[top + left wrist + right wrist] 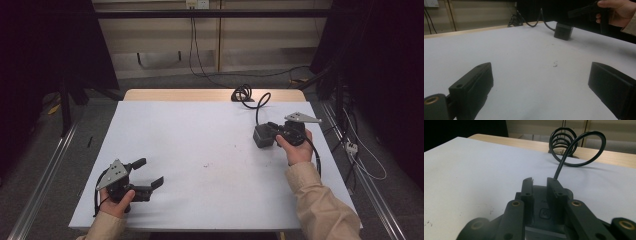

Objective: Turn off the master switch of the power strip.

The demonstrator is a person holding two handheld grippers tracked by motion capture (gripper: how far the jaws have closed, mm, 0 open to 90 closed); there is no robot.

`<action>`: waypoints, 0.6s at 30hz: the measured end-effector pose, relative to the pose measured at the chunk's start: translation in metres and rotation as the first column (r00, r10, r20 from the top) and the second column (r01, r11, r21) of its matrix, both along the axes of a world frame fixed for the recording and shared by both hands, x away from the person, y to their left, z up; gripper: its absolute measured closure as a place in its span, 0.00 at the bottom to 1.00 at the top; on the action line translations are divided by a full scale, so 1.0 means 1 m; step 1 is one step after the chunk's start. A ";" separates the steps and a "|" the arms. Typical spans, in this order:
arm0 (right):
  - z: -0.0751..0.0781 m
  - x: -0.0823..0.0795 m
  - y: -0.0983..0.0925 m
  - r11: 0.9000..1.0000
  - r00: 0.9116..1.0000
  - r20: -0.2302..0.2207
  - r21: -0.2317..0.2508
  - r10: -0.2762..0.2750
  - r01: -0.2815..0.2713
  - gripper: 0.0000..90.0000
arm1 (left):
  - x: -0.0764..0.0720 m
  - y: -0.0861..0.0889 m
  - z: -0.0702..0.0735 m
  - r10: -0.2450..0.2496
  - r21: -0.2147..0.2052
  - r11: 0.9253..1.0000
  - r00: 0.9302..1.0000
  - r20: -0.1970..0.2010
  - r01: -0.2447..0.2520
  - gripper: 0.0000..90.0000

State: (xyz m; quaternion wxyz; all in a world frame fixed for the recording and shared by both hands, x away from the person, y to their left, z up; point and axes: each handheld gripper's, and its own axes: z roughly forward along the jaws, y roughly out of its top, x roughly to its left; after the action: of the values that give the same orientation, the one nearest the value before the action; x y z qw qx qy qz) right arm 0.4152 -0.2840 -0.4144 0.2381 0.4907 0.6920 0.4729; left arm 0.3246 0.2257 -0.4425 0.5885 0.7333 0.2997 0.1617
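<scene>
A dark grey box (261, 137) with a black cable (260, 102) sits on the white table (200, 135) at the right. My right gripper (271, 129) reaches over it from the right. In the right gripper view its jaws (540, 180) stand a narrow gap apart above the box's top (544, 213), where a small logo shows between them; nothing is pinched. At the front left my left gripper (150, 171) rests low over the table, open and empty (540, 68). The left gripper view shows the box (563, 30) far across the table.
The box's cable (574, 147) loops up and runs back to a coil (242, 92) on the wooden strip at the table's far edge. A few dark specks (206, 165) mark the table's middle. Metal rails run along both sides on the floor.
</scene>
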 end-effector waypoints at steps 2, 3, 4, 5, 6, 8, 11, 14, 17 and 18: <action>0.000 0.000 0.000 1.000 1.000 -0.004 0.004 -0.004 0.004 0.87 | 0.000 0.000 0.000 0.000 0.000 1.000 1.000 0.000 0.000 0.06; 0.000 0.000 -0.001 1.000 1.000 -0.004 0.005 -0.005 0.005 0.88 | 0.000 0.000 0.000 -0.001 0.000 1.000 1.000 0.000 0.001 0.06; 0.000 0.000 -0.001 1.000 1.000 -0.004 0.003 -0.006 0.006 0.88 | 0.000 0.000 0.000 -0.001 0.000 1.000 1.000 0.000 0.001 0.06; 0.000 0.001 -0.001 1.000 1.000 -0.005 0.003 -0.007 0.007 0.89 | 0.000 0.000 0.000 0.000 0.000 1.000 1.000 0.001 0.000 0.06; 0.000 0.001 -0.001 1.000 1.000 -0.005 0.003 -0.007 0.007 0.89 | 0.000 0.000 0.000 0.000 0.000 1.000 1.000 0.001 0.000 0.06; 0.001 0.001 -0.001 1.000 1.000 -0.007 0.000 -0.009 0.009 0.90 | 0.000 0.000 0.000 0.001 -0.002 1.000 1.000 0.000 -0.001 0.06; 0.001 0.002 -0.001 1.000 1.000 -0.008 -0.003 -0.009 0.009 0.92 | 0.000 0.000 0.000 0.001 -0.002 1.000 1.000 0.000 -0.001 0.06; 0.001 0.002 -0.001 1.000 1.000 -0.012 -0.007 -0.011 0.011 0.94 | 0.000 0.000 0.000 0.002 -0.002 1.000 1.000 0.003 -0.002 0.06; 0.000 0.002 0.000 1.000 1.000 -0.013 -0.014 -0.010 0.010 0.95 | 0.000 0.001 0.000 0.005 -0.002 1.000 1.000 0.001 -0.005 0.06; 0.000 0.002 0.000 1.000 1.000 -0.014 -0.017 -0.010 0.009 0.96 | 0.000 0.001 0.000 0.005 -0.002 1.000 1.000 0.002 -0.005 0.06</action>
State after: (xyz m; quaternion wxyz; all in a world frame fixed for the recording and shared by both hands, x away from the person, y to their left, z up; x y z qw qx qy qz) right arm 0.4172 -0.2843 -0.4143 0.2396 0.4953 0.6951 0.4626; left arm 0.3243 0.2263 -0.4422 0.5891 0.7317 0.3012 0.1637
